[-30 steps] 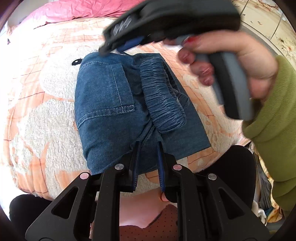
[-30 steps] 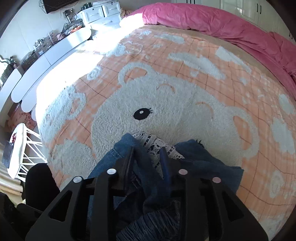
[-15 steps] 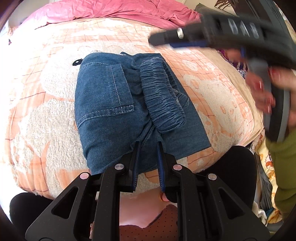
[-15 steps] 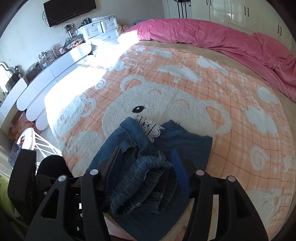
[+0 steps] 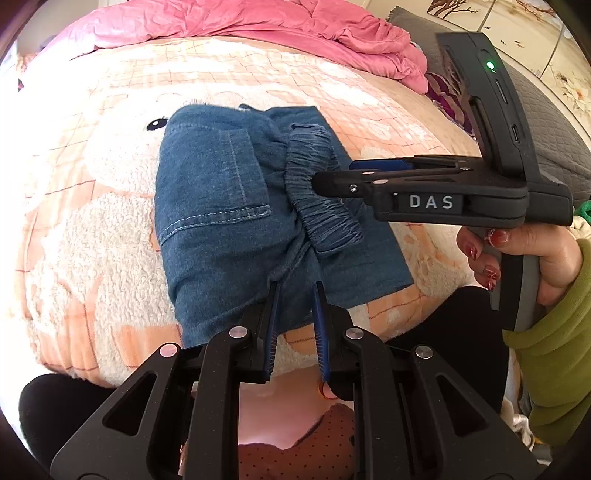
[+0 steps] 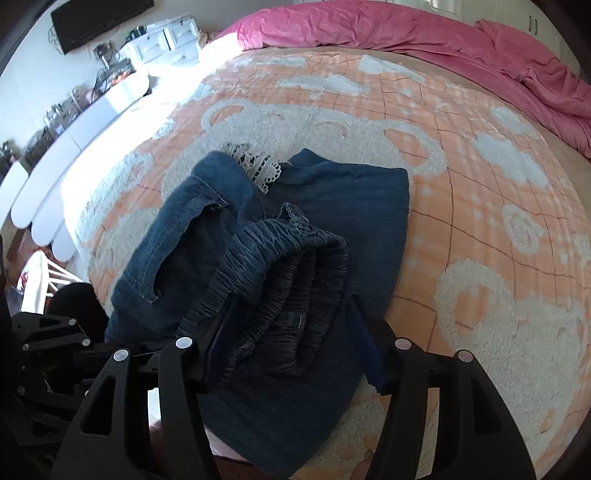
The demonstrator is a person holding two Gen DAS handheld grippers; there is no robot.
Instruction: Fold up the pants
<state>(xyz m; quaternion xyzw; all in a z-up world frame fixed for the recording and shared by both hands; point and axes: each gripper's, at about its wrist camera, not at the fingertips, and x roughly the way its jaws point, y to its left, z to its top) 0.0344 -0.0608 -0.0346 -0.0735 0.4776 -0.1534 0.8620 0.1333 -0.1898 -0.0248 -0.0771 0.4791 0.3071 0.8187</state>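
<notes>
Left wrist view: peach fleece blanket [image 5: 92, 229] with a white bear pattern covers the bed; a folded pair of denim pants [image 5: 221, 229] lies at frame centre, back pocket up, gathered elastic waistband [image 5: 321, 206] to its right. The left gripper [image 5: 295, 314], bottom centre, has its jaws pinching the near edge of the pants. At right, the right gripper [image 5: 354, 173], held by a hand [image 5: 532, 251] in a green sleeve, reaches in over the waistband. Right wrist view: its jaws are opening and straddle the waistband [image 6: 288, 280], pads apparently clear of it. Pink duvet [image 6: 406, 29] lies at upper right. No containers are discernible.
</notes>
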